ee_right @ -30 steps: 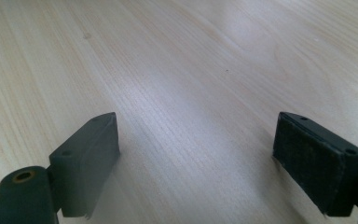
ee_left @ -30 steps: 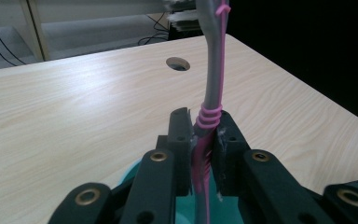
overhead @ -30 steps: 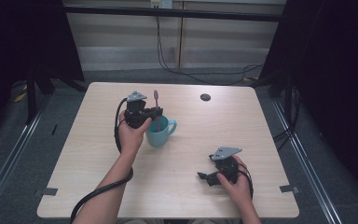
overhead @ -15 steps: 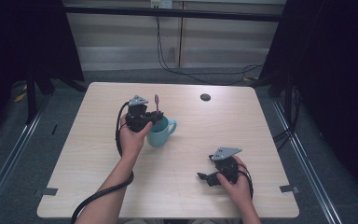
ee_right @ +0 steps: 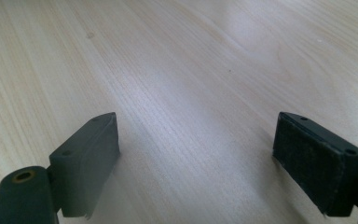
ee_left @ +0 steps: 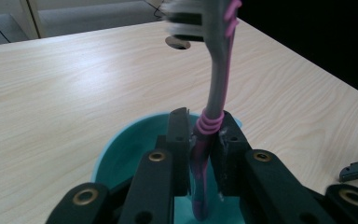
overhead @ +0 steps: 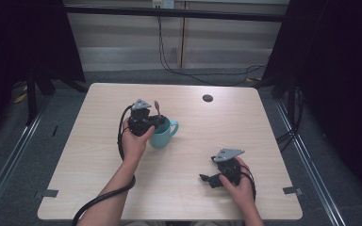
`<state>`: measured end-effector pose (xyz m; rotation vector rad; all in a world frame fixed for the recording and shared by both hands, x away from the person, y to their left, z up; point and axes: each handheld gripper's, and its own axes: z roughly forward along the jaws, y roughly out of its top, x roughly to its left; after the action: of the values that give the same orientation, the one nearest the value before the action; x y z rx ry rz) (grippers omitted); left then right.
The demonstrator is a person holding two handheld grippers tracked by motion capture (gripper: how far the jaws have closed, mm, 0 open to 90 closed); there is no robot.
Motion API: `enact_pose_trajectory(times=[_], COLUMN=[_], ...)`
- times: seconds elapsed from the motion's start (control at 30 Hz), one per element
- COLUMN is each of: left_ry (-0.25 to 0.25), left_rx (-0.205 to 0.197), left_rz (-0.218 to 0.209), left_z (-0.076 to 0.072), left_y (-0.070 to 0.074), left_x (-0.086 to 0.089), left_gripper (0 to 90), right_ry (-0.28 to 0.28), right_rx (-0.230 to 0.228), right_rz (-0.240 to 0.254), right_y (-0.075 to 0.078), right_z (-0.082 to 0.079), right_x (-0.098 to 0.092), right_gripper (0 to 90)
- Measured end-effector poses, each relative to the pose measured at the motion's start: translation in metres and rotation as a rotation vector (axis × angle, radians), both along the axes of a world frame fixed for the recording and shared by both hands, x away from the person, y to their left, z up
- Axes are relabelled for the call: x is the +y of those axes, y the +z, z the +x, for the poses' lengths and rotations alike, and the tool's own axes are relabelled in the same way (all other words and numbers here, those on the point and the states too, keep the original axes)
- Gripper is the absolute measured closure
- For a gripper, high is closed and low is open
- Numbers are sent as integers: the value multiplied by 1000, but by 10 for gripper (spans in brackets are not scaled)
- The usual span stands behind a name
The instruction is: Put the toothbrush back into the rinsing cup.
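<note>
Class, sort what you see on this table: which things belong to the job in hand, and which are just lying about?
In the job: toothbrush, teal mug, left gripper clamped on the toothbrush.

Lying about: right gripper, open over bare table; dark round cap; floor cables.

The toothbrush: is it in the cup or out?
Partly in. The toothbrush stands upright, its handle end down inside the teal cup, bristles above the rim, clamped by the left tool.

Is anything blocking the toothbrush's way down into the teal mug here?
Nothing visible does. The left gripper is shut on the toothbrush, whose lower end already sits inside the open teal mug. The right gripper rests open on the table, well apart.
</note>
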<state>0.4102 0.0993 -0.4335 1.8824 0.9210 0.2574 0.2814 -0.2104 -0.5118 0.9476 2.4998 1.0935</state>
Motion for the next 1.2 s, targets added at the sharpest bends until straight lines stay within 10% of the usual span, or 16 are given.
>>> enact_pose_trajectory(times=[0.37, 0.83, 1.2], left_ry=[1, 8, -3], left_rx=[-11, -54, -45], left_rz=[7, 46, 36], left_z=[-3, -5, -14], left_y=[1, 5, 10], left_x=[-1, -1, 3], left_gripper=[735, 345, 330], right_ry=[1, 2, 2], right_rx=[-2, 0, 0], right_rz=[-2, 0, 0], right_y=[0, 0, 0], right_z=[0, 0, 0], right_x=[0, 0, 0], right_gripper=[139, 140, 140])
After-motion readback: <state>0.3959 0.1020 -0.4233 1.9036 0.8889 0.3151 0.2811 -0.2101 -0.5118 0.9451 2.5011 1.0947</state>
